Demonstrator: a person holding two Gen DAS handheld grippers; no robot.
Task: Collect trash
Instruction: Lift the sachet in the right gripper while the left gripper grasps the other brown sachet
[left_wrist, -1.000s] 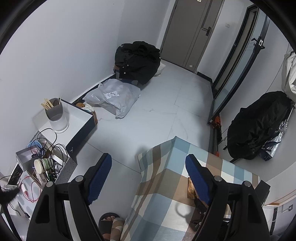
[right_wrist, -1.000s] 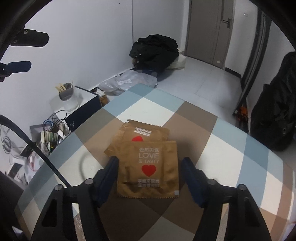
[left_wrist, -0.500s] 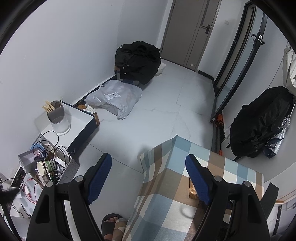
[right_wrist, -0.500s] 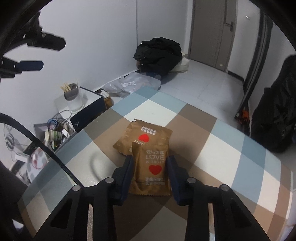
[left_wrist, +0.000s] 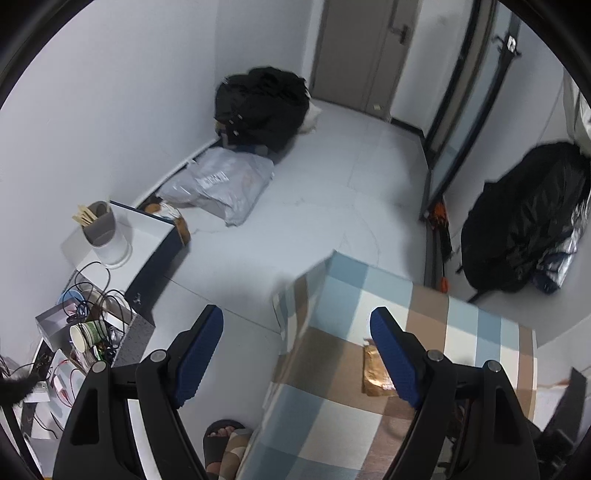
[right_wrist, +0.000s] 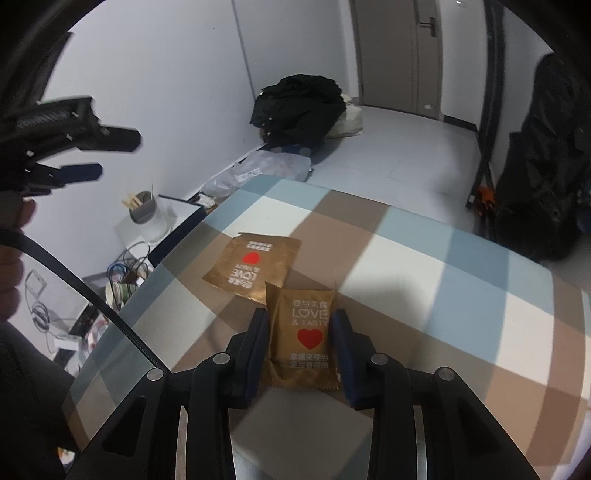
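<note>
Now | R claw (right_wrist: 299, 341) pinches gold packet (right_wrist: 304, 338) (R cam only) | L claw (left_wrist: 295, 350) apart, empty.

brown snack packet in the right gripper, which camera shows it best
The right wrist view: the brown snack packet fills the middle, its heart and lettering readable, pinched between the right hand-held gripper pads. In the left wrist view only one brown packet shows, half hidden behind a finger; which packet it is cannot be told.

Right tongs (right_wrist: 300, 341) pitched down, jaws drawn in, pads pinching packet (right_wrist: 303, 338) from both sides. Left tongs (left_wrist: 297, 354) pitched down, jaws wide, nothing between. Sandalled foot (left_wrist: 221, 441) below.
</note>
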